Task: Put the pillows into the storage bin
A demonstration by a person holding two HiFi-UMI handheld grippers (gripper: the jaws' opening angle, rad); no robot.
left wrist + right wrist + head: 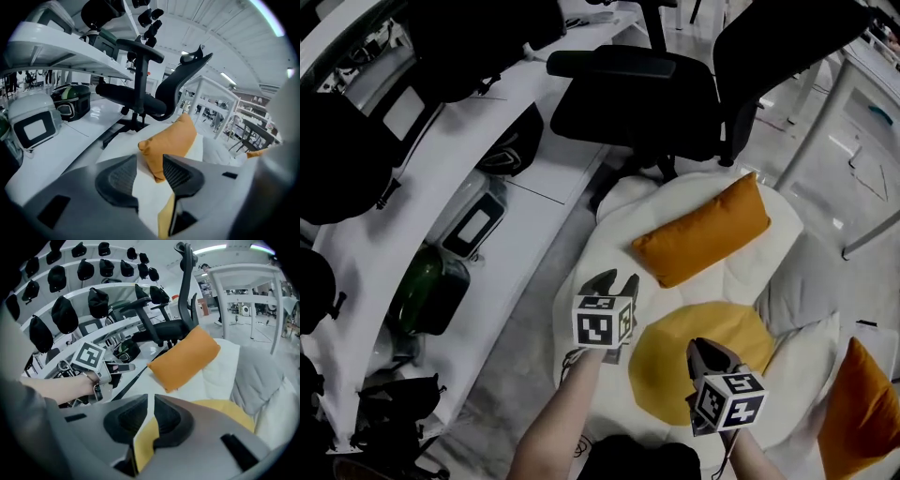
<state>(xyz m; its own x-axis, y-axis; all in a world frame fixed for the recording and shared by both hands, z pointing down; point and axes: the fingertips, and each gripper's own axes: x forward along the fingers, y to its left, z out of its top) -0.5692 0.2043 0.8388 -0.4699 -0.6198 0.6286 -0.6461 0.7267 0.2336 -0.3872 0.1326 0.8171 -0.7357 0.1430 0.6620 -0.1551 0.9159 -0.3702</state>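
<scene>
Pillows heaped on the floor beside the bench; no storage bin in any view.
Big white pillow with a yellow centre lies under both my grippers. The orange pillow rests on its far part, long axis slanting near-left to far-right. Its near-left corner sits straight ahead of my left gripper, whose jaws are apart, empty and not yet touching it. My right gripper, jaws a narrow slit apart and empty, hangs over the yellow centre. I judge the left the nearer.
</scene>
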